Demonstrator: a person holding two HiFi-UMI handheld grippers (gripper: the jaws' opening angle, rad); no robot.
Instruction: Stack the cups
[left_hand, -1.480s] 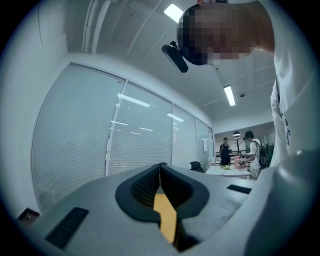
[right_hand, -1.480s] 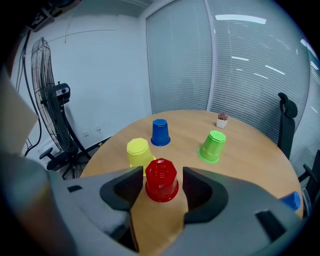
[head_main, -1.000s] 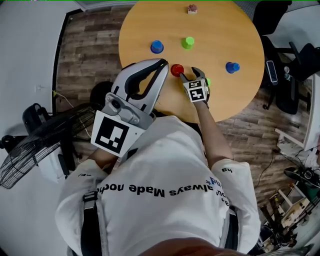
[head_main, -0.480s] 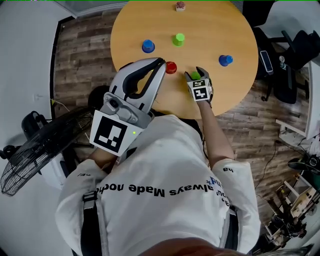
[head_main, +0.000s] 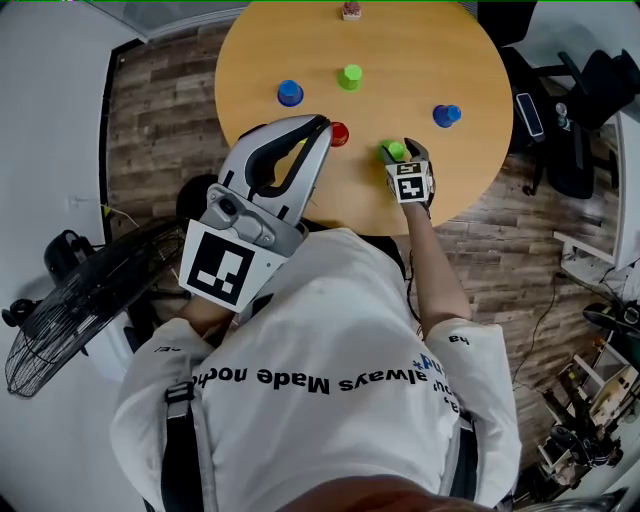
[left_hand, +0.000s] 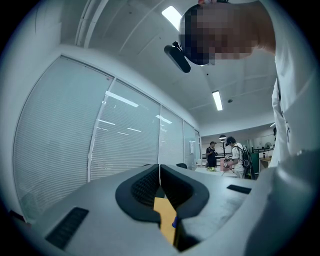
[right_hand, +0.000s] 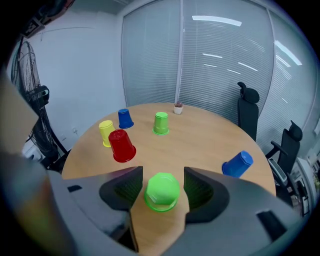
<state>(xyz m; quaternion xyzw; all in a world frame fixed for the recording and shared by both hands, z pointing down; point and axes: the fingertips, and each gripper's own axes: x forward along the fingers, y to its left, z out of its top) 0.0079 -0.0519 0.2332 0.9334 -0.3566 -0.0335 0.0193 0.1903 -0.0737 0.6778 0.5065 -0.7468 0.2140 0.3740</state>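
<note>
Beyond "always Made" shirt (head_main: 330, 420), right gripper (right_hand: 163, 171) gapes around green cup (right_hand: 162, 192); left gripper (left_hand: 160, 167) closed.

White tee (head_main: 330, 345) w/ black lettering, short sleeves, dark straps (head_main: 180, 450). Left gripper (head_main: 323, 124): grey shell, b/w marker cube (head_main: 222, 268). Right gripper (head_main: 398, 151): grey, black ribbed pads (right_hand: 125, 189), second marker cube (head_main: 410, 184).

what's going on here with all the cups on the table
A person at a round wooden table holds a gripper in each hand. The right gripper has its jaws apart around an upside-down green cup near the table's edge, not closed on it. The left gripper is shut and empty, raised above the table. The red cup, yellow cup and others stand apart; nothing is stacked yet.
</note>
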